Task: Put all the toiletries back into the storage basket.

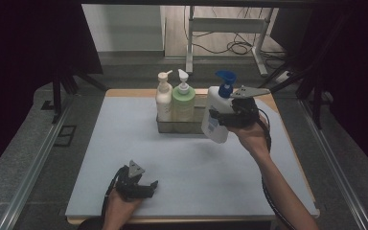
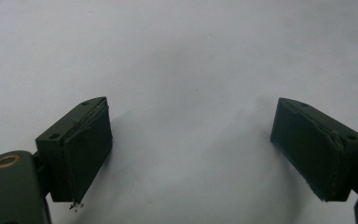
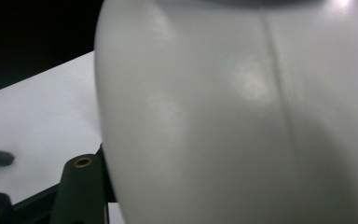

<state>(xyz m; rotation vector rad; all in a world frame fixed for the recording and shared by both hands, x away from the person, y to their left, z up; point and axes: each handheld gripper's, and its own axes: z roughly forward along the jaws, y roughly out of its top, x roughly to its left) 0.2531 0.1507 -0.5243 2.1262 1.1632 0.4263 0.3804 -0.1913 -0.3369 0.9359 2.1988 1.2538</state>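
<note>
Tray holding two pump bottles (cream, green), right tool gripping white bottle, left tool open

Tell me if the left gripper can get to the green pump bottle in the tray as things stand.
Probably yes. The left gripper rests low on the mat with jaws open and nothing between them, and bare mat lies between it and the green pump bottle; only the tray wall fronts its base.

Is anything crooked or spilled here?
Nothing is spilled. The white bottle with the blue pump hangs tilted in the right gripper, off the mat, while two other bottles stand upright in the tray.
</note>
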